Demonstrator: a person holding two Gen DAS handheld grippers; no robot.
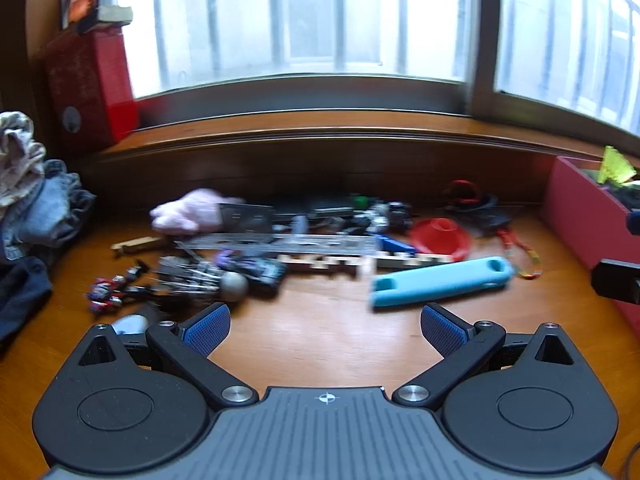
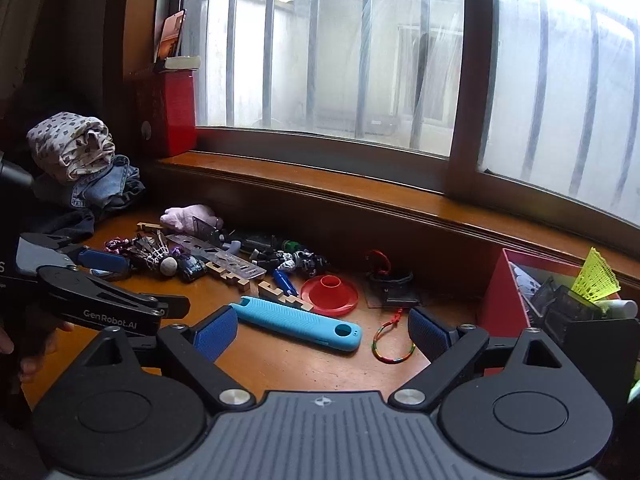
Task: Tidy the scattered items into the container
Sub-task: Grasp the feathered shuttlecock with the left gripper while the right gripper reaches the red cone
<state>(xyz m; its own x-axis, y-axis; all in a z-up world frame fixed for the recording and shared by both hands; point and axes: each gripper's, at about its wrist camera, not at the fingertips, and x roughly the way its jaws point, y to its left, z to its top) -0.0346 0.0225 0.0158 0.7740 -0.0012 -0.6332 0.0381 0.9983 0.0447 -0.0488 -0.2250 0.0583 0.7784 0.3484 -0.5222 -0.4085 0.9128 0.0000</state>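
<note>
Scattered items lie along the back of the wooden desk: a light blue silicone sleeve [image 1: 440, 280] [image 2: 296, 322], a red funnel-like disc [image 1: 440, 238] [image 2: 330, 290], a rainbow bracelet [image 1: 524, 260] [image 2: 392, 344], notched wooden pieces [image 1: 328, 264], a clear ruler [image 1: 280, 242], a shuttlecock [image 1: 200, 276], a toy car [image 2: 192, 266] and a pink plush [image 1: 192, 210]. The red container [image 2: 504, 296] [image 1: 580, 216] stands at the right and holds a yellow shuttlecock [image 2: 596, 276]. My left gripper [image 1: 325, 330] is open and empty, short of the sleeve. My right gripper [image 2: 323, 336] is open over the sleeve's near side.
Folded clothes [image 2: 80, 152] are piled at the left. A red box [image 2: 176, 112] stands on the windowsill below the barred window. In the right wrist view the left gripper [image 2: 154, 286] comes in from the left, with a person's hand [image 2: 32, 356] behind it.
</note>
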